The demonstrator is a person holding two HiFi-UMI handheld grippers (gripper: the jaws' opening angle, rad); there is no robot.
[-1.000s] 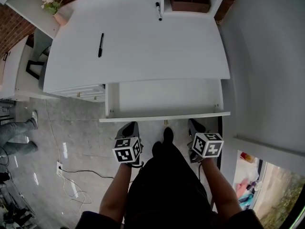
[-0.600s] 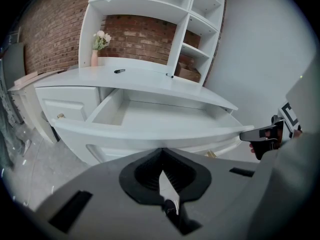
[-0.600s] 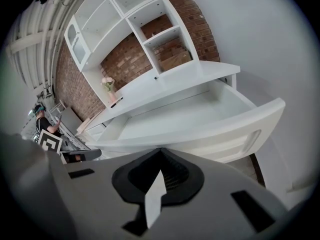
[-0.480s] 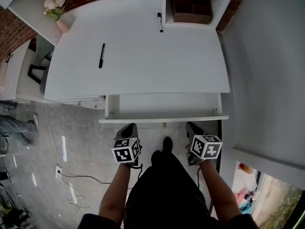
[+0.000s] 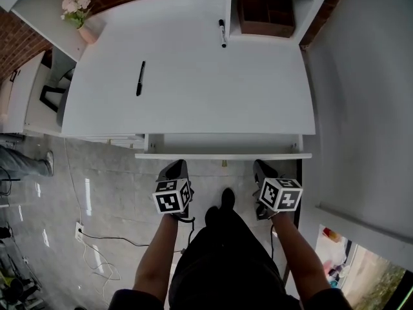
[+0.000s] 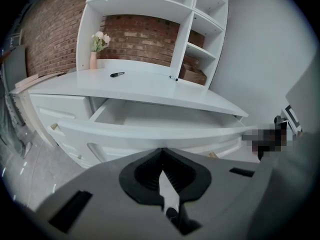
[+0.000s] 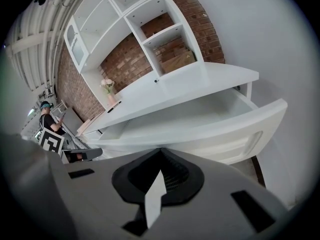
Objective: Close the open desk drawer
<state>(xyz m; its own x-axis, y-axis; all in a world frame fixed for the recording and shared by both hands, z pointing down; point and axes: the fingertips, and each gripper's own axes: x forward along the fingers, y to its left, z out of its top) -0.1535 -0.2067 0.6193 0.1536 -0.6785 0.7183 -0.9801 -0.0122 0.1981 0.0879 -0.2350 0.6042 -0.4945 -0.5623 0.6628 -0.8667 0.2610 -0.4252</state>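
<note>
The white desk (image 5: pixel 193 76) has its wide drawer (image 5: pixel 222 155) pulled out only a narrow strip in the head view, with a small knob at the middle of its front. My left gripper (image 5: pixel 174 168) and right gripper (image 5: pixel 261 166) sit just before that front, near its left and right parts; whether they touch it I cannot tell. Both have their jaws shut with nothing between them. In the left gripper view the drawer front (image 6: pixel 150 131) lies right beyond the left gripper (image 6: pixel 161 150). The right gripper view shows the drawer front (image 7: pixel 210 131) past the right gripper (image 7: pixel 160 151).
Two black pens (image 5: pixel 139 78) (image 5: pixel 222 33) lie on the desktop, with a flower vase (image 5: pixel 80 19) at the far left corner. A brown box (image 5: pixel 266 8) fills a shelf cubby. A grey wall (image 5: pixel 361 108) bounds the right. A cable (image 5: pixel 97 250) trails on the floor; someone's legs (image 5: pixel 22 163) stand left.
The drawer has slid into the desk, from well open to a narrow strip. Both grippers have moved forward along with its front.
</note>
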